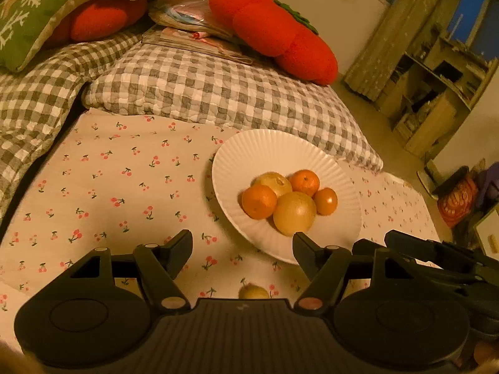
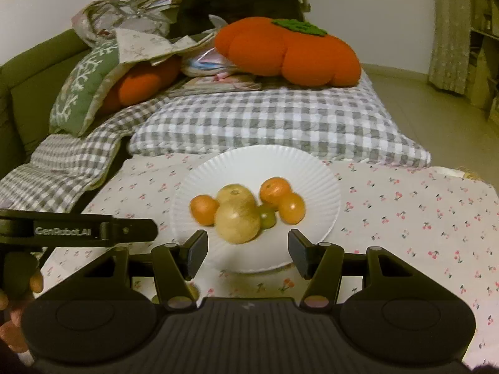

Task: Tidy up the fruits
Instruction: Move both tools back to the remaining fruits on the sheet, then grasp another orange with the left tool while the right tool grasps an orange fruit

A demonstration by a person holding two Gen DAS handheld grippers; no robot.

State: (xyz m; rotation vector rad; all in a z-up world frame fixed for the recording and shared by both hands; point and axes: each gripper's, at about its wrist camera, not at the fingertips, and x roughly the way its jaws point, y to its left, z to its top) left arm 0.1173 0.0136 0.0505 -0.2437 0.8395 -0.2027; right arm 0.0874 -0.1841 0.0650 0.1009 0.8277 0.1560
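Both pairs of fingers stand apart and hold nothing. Your left gripper (image 1: pixel 242 251) is open wide, and its right finger (image 1: pixel 307 254) reaches over the near rim of the white plate (image 1: pixel 249 152). Your right gripper (image 2: pixel 248 249) is open less wide, and the same plate lies just ahead of its tips.

On the plate the fruits sit in one tight group, touching each other. Nearest to your right fingertips is the big yellow fruit (image 2: pixel 237 218), with a second yellow one (image 2: pixel 234 194) behind it. Three oranges (image 2: pixel 204 209) lie around them, and a small green fruit (image 2: pixel 267 216) is half hidden between the big yellow one and the right-hand oranges. One more small yellowish fruit (image 1: pixel 253 292) lies on the cherry-print cloth (image 1: pixel 124 171), close under your left fingers and not on the plate.

I judge that the fruits are firm, round and smooth, so they will roll and slip easily. Take each one across its widest middle, with gentle pressure. The big yellow fruit is probably the heaviest and needs a wide opening. The plate looks thin and light, so it may shift on the soft cloth if you push it.
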